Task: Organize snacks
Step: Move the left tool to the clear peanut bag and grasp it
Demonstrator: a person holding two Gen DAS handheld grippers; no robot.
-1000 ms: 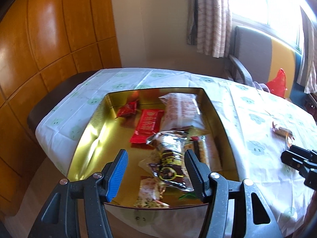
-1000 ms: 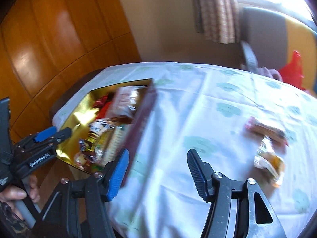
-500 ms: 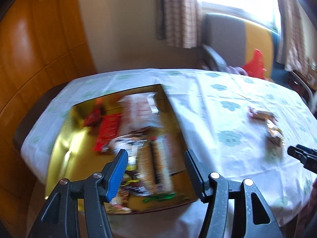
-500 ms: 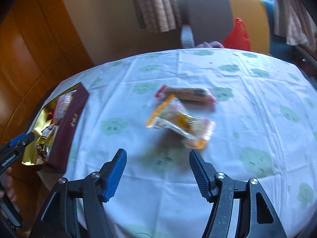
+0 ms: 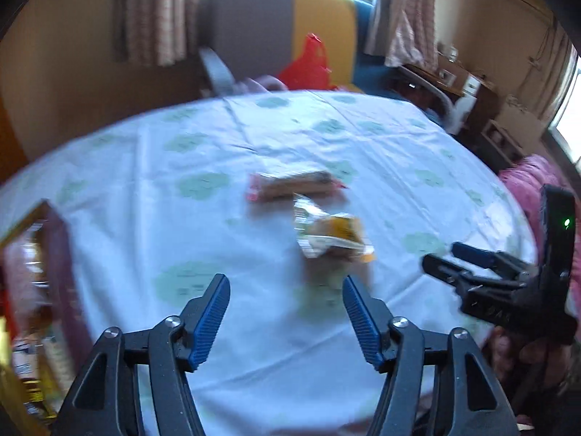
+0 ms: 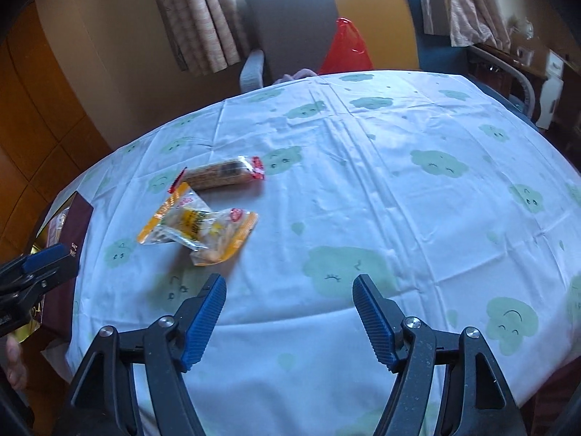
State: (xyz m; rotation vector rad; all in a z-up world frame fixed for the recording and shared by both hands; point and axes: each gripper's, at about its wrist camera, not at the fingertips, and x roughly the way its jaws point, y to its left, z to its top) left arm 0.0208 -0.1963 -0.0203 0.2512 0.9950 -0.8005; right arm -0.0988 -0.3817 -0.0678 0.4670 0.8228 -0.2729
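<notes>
Two loose snacks lie on the cloud-print tablecloth point(image 6: 399, 200): a long brown bar in a clear wrapper with red ends point(image 6: 221, 175) point(image 5: 290, 186), and just nearer a crinkled yellow-orange packet point(image 6: 199, 227) point(image 5: 332, 234). My left gripper point(image 5: 287, 290) hovers just short of the packet, its jaws opening, nothing between them. My right gripper point(image 6: 290, 290) is over bare cloth to the right of the packet, jaws also opening and empty. The gold snack tin point(image 5: 25, 312) with a dark red side sits at the table's left edge, partly cut off.
A grey and yellow chair point(image 6: 326, 25) with a red plastic bag point(image 6: 345, 49) stands behind the table. Wooden panelling point(image 6: 32, 109) lines the left wall. A person's hand point(image 5: 537, 356) holds the right gripper at the table's right edge. Pink cloth point(image 5: 526, 178) lies beyond it.
Both grippers have swung right from the gold tin to the loose snacks. The tin has slid to the left edge of both views, and both pairs of jaws stand wider.
</notes>
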